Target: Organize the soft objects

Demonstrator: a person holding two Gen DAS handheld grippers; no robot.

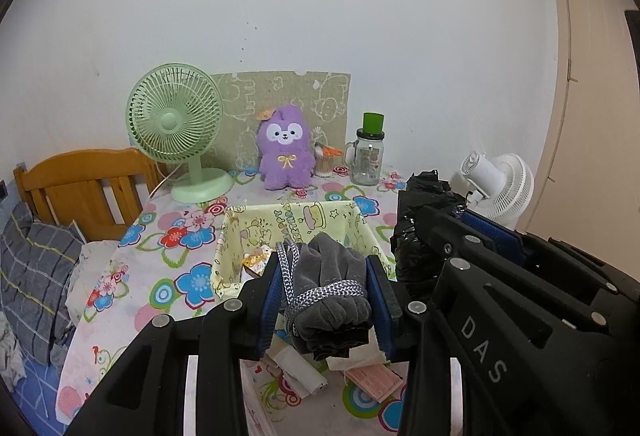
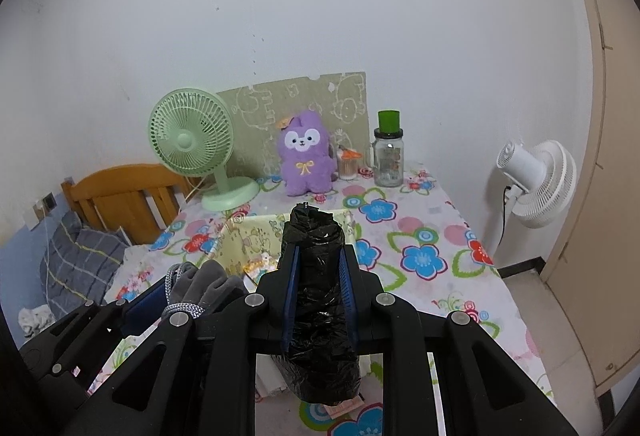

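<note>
1. Just in front of the open yellow cartoon-print fabric basket, the left gripper clamps a grey fleece bundle bound with silver-grey braided cord, likely tied so it stays compact.
2. Right of the basket's near corner, the right gripper squeezes a crinkled black plastic-wrapped roll upright between its blue pads.
3. Both bundles hang clear of the flowered tablecloth, seemingly ready to drop into the basket.
4. Behind the basket, a purple plush rabbit sits against the wall.
</note>
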